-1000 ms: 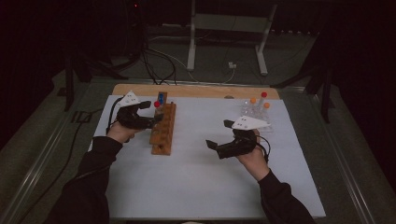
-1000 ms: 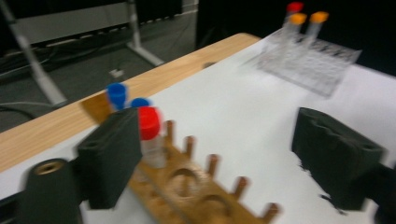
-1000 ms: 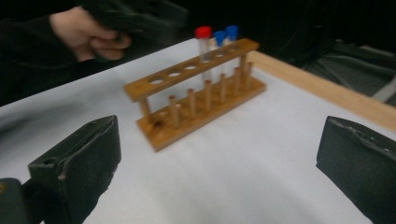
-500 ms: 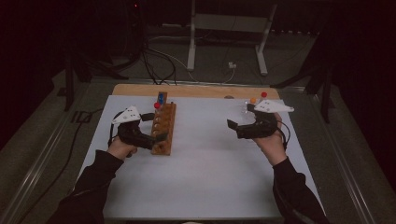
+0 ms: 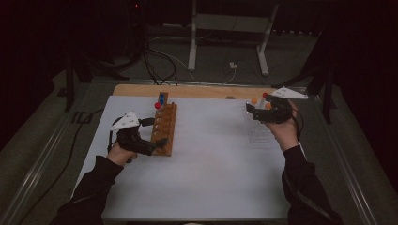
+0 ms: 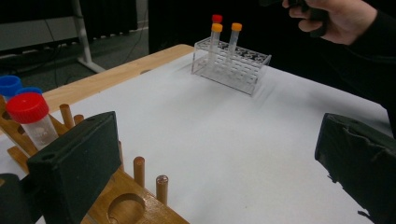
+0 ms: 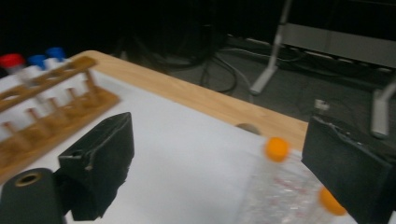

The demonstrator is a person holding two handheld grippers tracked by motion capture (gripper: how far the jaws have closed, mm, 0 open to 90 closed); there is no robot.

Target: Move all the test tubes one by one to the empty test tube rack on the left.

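Note:
A wooden rack (image 5: 165, 129) with pegs and holes lies left of centre on the white mat. It holds a red-capped tube (image 6: 29, 116) and blue-capped tubes (image 6: 10, 86) at its far end. My left gripper (image 5: 157, 142) sits at the rack's near end; its jaws have just opened wide and stand open (image 6: 219, 140) with nothing between them. A clear plastic rack (image 5: 259, 130) at the right holds orange-capped tubes (image 6: 216, 29) and a red-capped one (image 6: 217, 18). My right gripper (image 5: 251, 110) hovers over it, open, its jaws just closing a little. An orange-capped tube (image 7: 276, 149) shows in the gap, untouched.
A white mat (image 5: 211, 178) covers the table, with a bare wooden strip (image 5: 197, 91) along the far edge. Beyond it stand a metal stand (image 5: 225, 42) and cables (image 5: 159, 61) on the dark floor. The table's side rails run left and right.
The right hand has moved away from the person and to the right, from the mat's middle to over the clear rack. The left hand has drawn back along the wooden rack toward its near end.

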